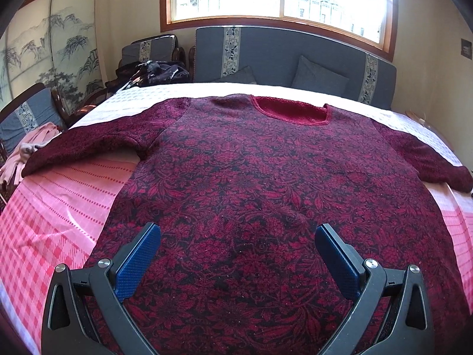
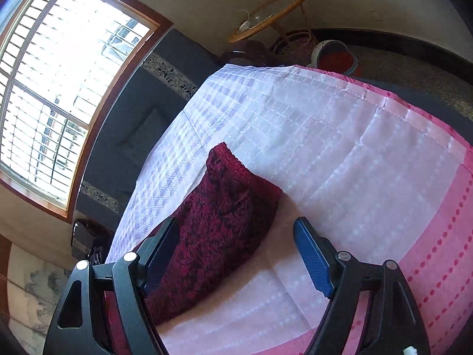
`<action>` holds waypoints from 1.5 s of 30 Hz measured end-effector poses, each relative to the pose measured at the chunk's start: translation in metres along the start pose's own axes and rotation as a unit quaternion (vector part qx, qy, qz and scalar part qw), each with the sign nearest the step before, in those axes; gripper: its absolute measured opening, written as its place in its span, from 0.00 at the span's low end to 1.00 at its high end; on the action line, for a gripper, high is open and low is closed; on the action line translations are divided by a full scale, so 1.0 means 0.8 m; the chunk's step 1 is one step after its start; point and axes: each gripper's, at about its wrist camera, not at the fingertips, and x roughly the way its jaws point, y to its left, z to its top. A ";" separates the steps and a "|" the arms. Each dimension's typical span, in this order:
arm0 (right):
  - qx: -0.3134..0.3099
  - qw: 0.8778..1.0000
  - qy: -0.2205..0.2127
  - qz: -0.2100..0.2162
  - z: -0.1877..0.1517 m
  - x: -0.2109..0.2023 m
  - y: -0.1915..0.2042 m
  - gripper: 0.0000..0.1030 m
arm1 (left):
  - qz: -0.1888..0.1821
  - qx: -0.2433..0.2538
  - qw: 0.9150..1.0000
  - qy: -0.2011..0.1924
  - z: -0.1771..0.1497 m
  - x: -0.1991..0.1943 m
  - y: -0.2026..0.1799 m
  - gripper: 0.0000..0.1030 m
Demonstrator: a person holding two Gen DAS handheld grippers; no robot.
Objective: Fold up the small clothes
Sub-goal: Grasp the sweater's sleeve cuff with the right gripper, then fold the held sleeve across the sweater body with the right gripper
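The dark red knitted sweater (image 1: pixel 266 177) carries a crimson floral and leaf pattern on black; its neckline lining is plain red. The pink-and-white bed cover (image 1: pixel 59 207) shows pink checks, dotted pink stripes and a white woven grid. The blue-grey upholstered sofa (image 1: pixel 280 53) bears cream bands with blue floral motifs. Each tool has black arms and blue textured pads (image 1: pixel 139 263).
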 end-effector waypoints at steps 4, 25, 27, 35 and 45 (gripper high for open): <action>0.006 1.000 0.018 -0.023 0.001 0.019 -0.007 0.16 | 0.002 -0.002 1.000 0.004 0.001 0.002 0.001 1.00; -0.128 0.981 0.069 0.130 -0.184 0.035 0.279 0.12 | -0.037 -0.136 0.990 0.011 -0.004 0.008 0.064 1.00; -0.137 0.976 0.093 0.139 -0.219 0.056 0.304 0.12 | -0.038 -0.145 0.989 0.011 -0.006 0.007 0.068 1.00; -0.157 0.957 0.181 0.164 -0.355 0.123 0.381 0.12 | -0.039 -0.147 0.988 0.005 -0.007 0.003 0.068 1.00; -0.163 0.942 0.235 0.173 -0.442 0.166 0.429 0.12 | -0.043 -0.153 0.987 0.002 -0.008 -0.001 0.071 1.00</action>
